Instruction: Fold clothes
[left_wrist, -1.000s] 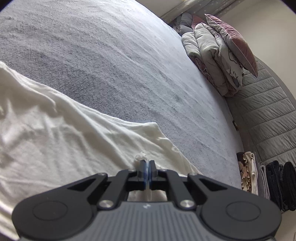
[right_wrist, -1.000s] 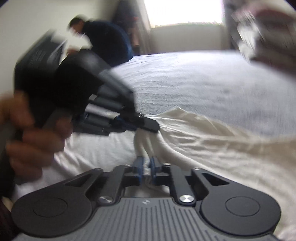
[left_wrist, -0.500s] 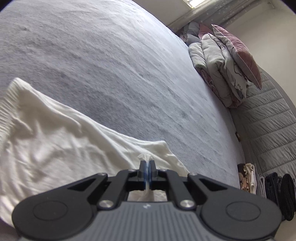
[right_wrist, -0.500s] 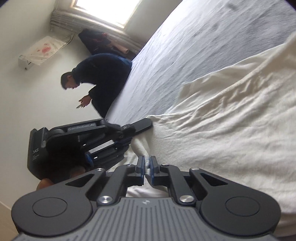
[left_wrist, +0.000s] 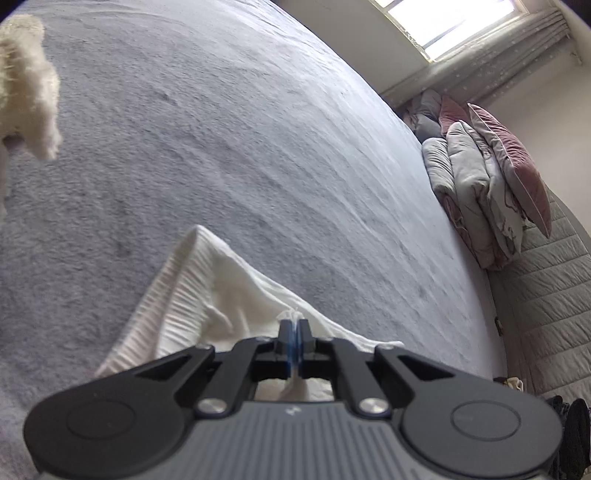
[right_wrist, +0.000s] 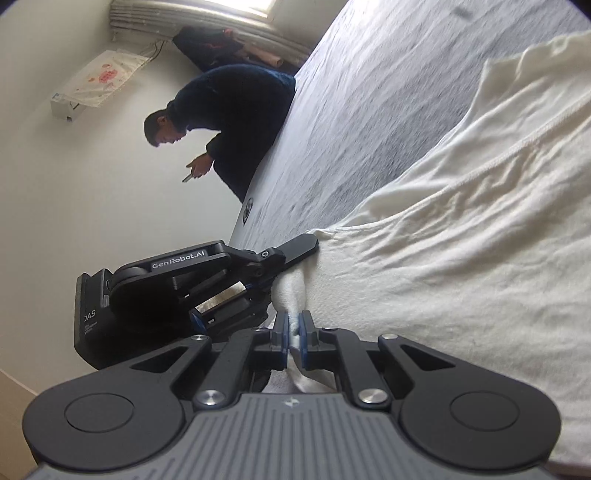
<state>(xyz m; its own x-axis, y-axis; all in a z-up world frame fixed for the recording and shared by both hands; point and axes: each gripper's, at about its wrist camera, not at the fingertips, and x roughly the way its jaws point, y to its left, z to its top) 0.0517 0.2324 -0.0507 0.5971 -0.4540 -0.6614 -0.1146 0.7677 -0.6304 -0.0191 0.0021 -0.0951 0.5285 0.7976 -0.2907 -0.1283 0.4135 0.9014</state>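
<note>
Soft daylight from a blown-out window (left_wrist: 454, 18), strong fisheye warping, slight edge blur.

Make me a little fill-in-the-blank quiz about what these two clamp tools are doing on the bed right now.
1. Both the left gripper and the right gripper are shut on a garment whose colour is ____.
2. The garment lies on a bed cover whose colour is ____.
3. Against the quilted headboard leans a pillow coloured ____.

Missing words: white (cream); grey; pink
</note>
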